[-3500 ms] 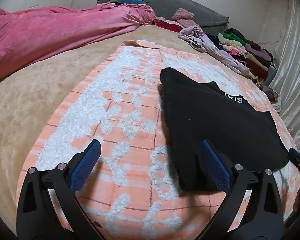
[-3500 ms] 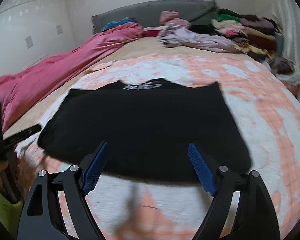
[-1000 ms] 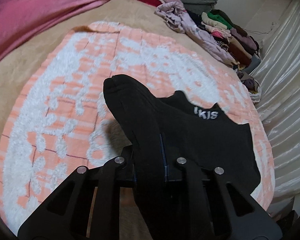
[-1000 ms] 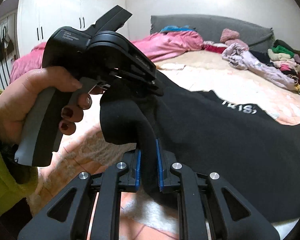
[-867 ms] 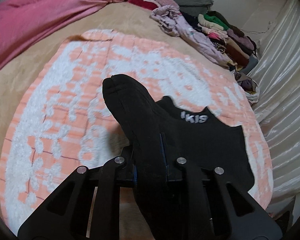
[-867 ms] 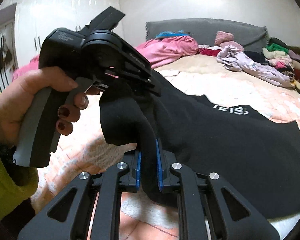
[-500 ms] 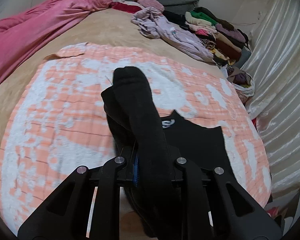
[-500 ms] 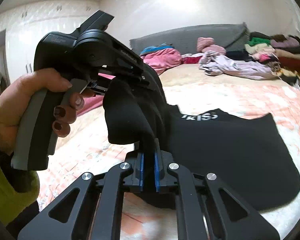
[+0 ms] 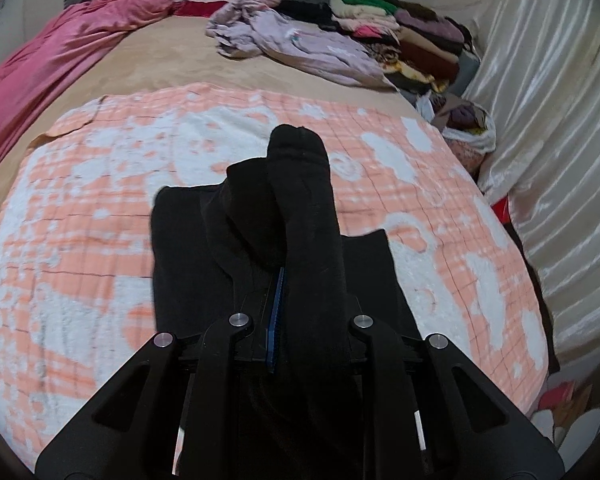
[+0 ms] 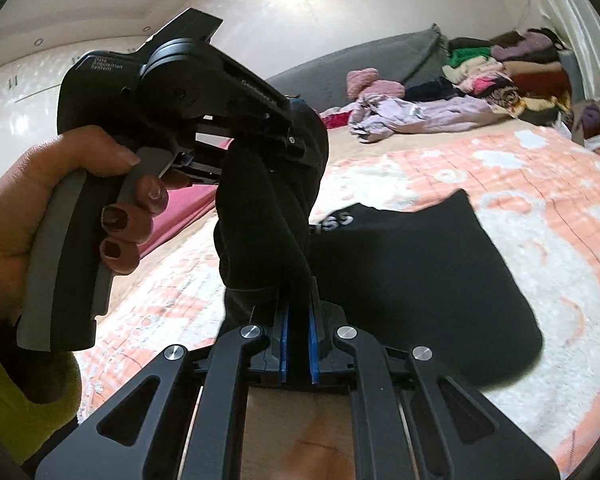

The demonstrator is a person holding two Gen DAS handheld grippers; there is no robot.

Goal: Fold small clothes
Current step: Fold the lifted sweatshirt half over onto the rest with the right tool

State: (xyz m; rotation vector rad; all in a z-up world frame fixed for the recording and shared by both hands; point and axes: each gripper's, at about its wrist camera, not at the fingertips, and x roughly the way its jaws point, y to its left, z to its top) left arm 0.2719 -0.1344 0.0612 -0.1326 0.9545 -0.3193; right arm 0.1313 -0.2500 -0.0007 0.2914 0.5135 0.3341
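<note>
The bed [image 9: 148, 64] is carrying an orange-and-white blanket [image 9: 80, 208] across its near half, with a pink quilt [image 9: 52, 56] along the far side and a pile of clothes [image 9: 384, 36] heaped by the headboard. On the blanket, a black garment [image 10: 420, 264] is lying partly flat while one edge of it is being lifted and carried over the rest. The left gripper [image 9: 278, 312] and the right gripper [image 10: 298, 332] are each pinching a bunch of that raised edge, their jaws nearly closed on the cloth. Judging by this, a fold is under way but not laid down; the lifted edge needs setting onto the flat part, and the pile is waiting unfolded.

The right wrist view is showing the left hand [image 10: 52, 216] squeezing its trigger and white lettering [image 10: 336, 222] on the garment; the left wrist view is showing neither, but is taking in the whole blanket and a silvery curtain [image 9: 548, 128].
</note>
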